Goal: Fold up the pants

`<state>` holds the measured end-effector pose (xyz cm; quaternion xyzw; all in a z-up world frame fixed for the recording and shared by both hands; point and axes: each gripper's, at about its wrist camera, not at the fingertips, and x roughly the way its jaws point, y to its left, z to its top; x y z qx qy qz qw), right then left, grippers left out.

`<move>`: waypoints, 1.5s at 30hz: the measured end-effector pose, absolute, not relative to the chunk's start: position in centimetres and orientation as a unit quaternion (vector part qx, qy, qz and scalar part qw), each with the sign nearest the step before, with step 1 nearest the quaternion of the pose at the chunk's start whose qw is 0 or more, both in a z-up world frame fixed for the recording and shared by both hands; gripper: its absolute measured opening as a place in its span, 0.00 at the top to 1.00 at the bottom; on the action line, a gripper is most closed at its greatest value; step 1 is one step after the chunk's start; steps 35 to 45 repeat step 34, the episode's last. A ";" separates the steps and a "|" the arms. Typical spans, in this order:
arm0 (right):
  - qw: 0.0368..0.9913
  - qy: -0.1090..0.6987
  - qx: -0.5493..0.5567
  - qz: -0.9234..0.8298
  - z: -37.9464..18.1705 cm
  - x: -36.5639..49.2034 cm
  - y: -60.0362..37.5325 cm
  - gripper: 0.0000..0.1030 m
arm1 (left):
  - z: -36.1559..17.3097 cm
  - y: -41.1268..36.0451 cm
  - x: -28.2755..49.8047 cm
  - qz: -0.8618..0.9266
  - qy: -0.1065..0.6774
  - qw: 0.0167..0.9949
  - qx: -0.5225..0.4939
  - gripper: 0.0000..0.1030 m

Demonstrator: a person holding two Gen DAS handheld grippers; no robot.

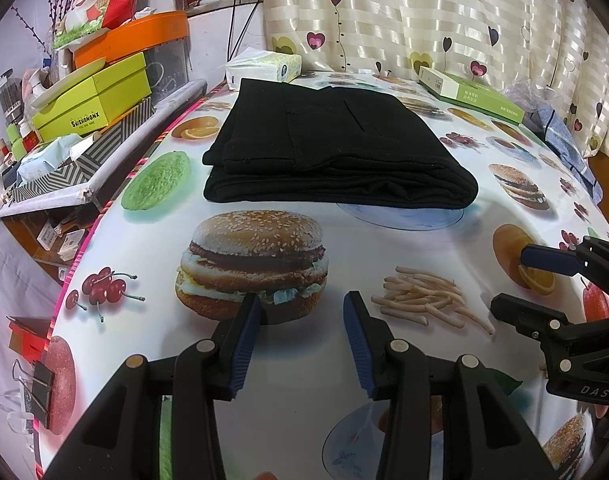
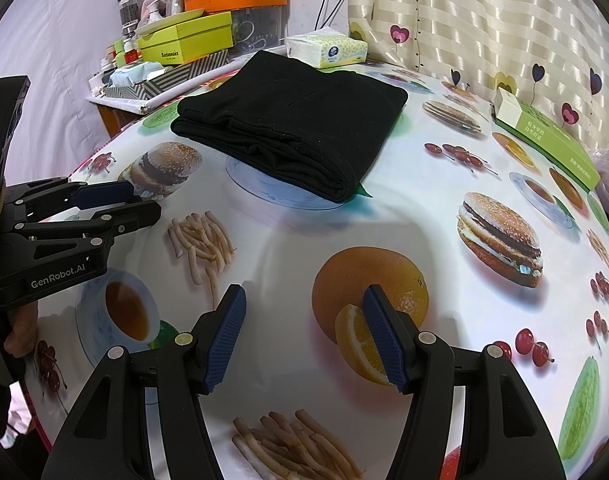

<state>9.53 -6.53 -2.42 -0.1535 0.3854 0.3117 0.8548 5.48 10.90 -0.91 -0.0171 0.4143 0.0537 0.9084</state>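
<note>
Black pants [image 1: 332, 148] lie folded in a flat stack on the food-print tablecloth [image 1: 384, 240], toward the far side; they also show in the right wrist view [image 2: 292, 120]. My left gripper [image 1: 302, 312] is open and empty, low over the cloth well short of the pants. My right gripper [image 2: 304, 304] is open and empty, also nearer than the pants. Each gripper shows in the other's view: the right one [image 1: 512, 276] at the right edge, the left one [image 2: 142, 200] at the left edge.
A tissue pack [image 1: 264, 66] and a green box [image 1: 472, 94] sit behind the pants by the curtain. A crowded side shelf with yellow-green and orange boxes [image 1: 92, 96] stands left. Blue cloth and a plastic bag [image 1: 560, 136] lie far right.
</note>
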 end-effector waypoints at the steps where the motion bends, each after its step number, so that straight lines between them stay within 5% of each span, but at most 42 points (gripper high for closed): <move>1: 0.855 0.385 -0.153 0.312 -2.4 9.5 -6.5 0.40 | -0.9 10.7 5.5 0.054 0.414 0.908 -0.018 0.55; 45: 0.855 0.385 -0.154 0.312 -2.4 9.6 -6.6 0.40 | -1.0 10.6 5.5 0.055 0.416 0.907 -0.021 0.47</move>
